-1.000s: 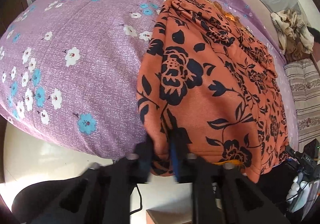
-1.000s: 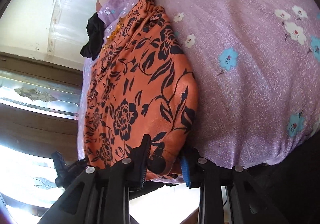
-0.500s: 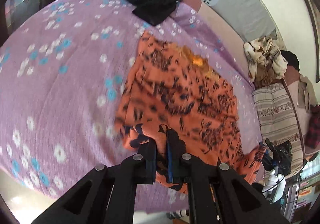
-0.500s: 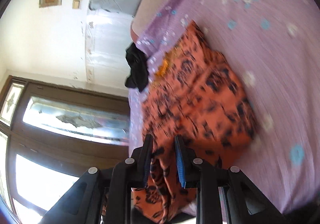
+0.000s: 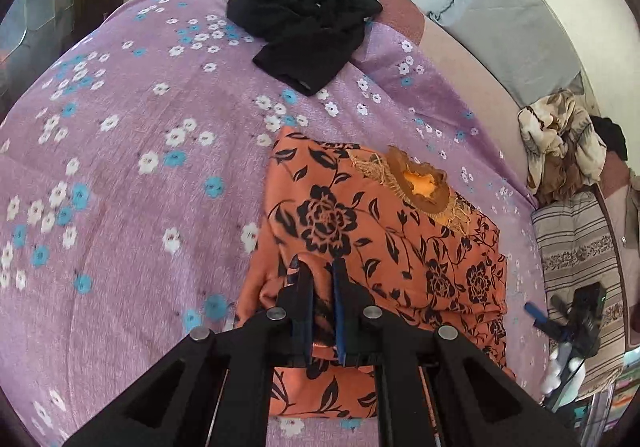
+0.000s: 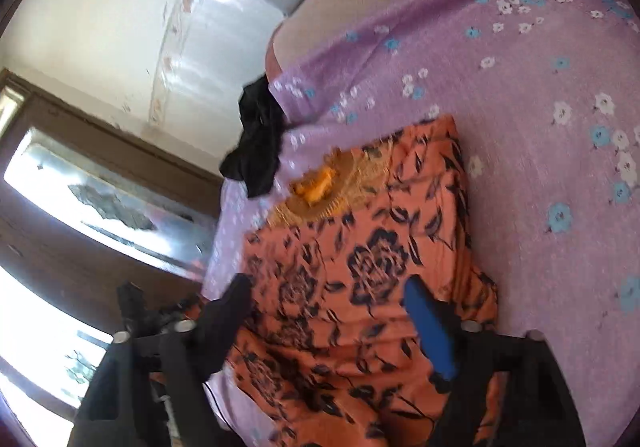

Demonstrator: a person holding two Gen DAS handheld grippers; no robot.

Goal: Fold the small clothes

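Currently, left wrist view: left tool (image 5: 323,301) is clamped on the hem of the orange floral garment (image 5: 384,247), doubled over near the bed's (image 5: 120,175) near edge. Right wrist view: right tool (image 6: 328,323) is opening, cloth beneath untouched. One fold appears made; more seem due, and the black garment (image 5: 304,35) is unfolded.

The orange garment (image 5: 384,247) with black flowers lay folded over on the purple flowered bedsheet (image 5: 120,187), its gold-trimmed neckline facing up

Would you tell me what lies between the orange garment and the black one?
Only bare floral bedsheet separates the orange garment from the black garment, clearest in the left wrist view.
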